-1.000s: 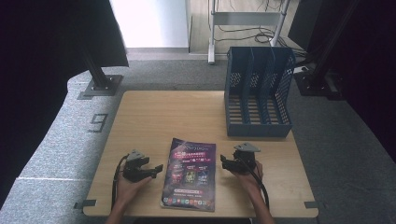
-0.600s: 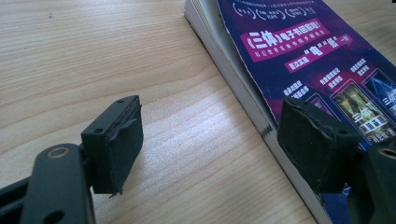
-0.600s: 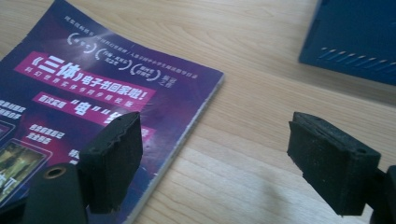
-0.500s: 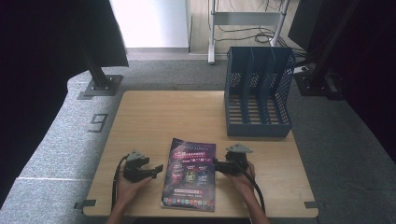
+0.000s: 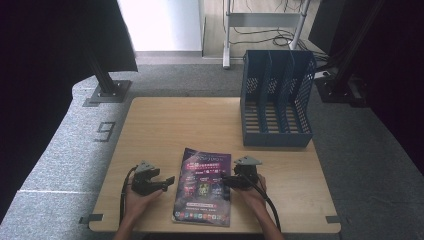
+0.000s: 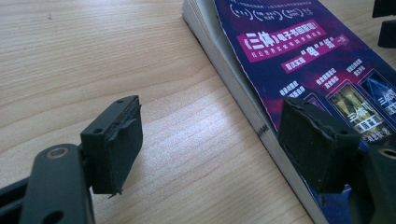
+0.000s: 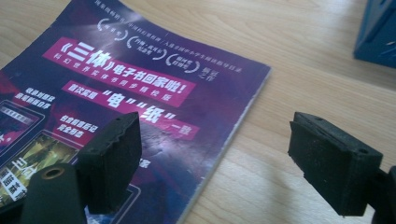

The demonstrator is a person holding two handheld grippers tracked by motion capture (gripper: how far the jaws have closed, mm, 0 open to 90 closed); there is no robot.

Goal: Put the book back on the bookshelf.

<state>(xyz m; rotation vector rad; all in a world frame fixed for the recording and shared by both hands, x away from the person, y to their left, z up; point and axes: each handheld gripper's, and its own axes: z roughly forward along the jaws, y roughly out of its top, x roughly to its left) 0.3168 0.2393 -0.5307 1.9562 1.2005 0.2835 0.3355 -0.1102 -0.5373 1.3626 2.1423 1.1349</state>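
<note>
Wooden table (image 5: 200, 125): one magazine (image 5: 204, 186), one rack (image 5: 276, 97), seemingly three-slotted.

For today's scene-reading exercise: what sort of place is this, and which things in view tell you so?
Probably a lab or studio set up for recording: a wooden table on grey carpet with a floor marker "9", dark curtains around it, and cables by a metal stand behind. The blue file rack suggests an office task.

In the left gripper view, the picture's edges cut off the purple magazine (image 6: 299, 60) at right and top. The blue file rack (image 7: 377, 32) showed merely a corner in the right gripper view. The magazine's smaller print was too small to read from the high view.
</note>
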